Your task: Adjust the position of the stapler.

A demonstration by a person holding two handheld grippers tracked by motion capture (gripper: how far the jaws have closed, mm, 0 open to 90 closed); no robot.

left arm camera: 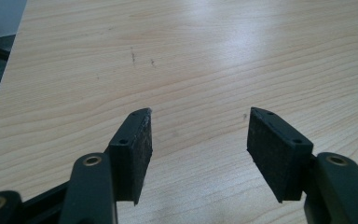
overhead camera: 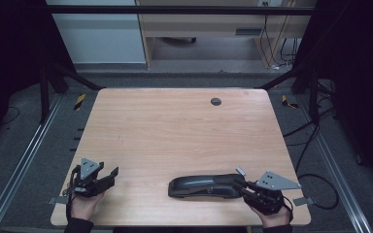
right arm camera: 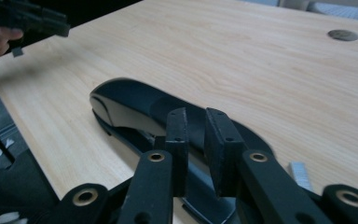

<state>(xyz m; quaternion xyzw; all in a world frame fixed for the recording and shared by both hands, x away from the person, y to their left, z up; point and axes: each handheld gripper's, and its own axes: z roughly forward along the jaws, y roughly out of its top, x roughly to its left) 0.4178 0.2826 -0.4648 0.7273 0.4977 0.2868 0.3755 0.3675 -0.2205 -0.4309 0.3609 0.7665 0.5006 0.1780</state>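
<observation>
Stapler (overhead camera: 205, 186), black, lies near the desk's (overhead camera: 175, 126) front edge as we hover our right claw (right arm camera: 196, 135) over its rear end, jaws slightly parted, gripping nothing; our left claw (left arm camera: 198, 140) stands spread above bare wood, well apart.

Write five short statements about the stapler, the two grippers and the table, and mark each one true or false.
1. The black stapler lies on its side near the table's front edge. False: it sits upright on its base.
2. The left gripper has its jaws apart over bare wood. True.
3. The left gripper holds the stapler. False: nothing is between its jaws.
4. The right gripper is at the stapler's rear end. True.
5. A strip of staples lies beside the stapler. True.
</observation>
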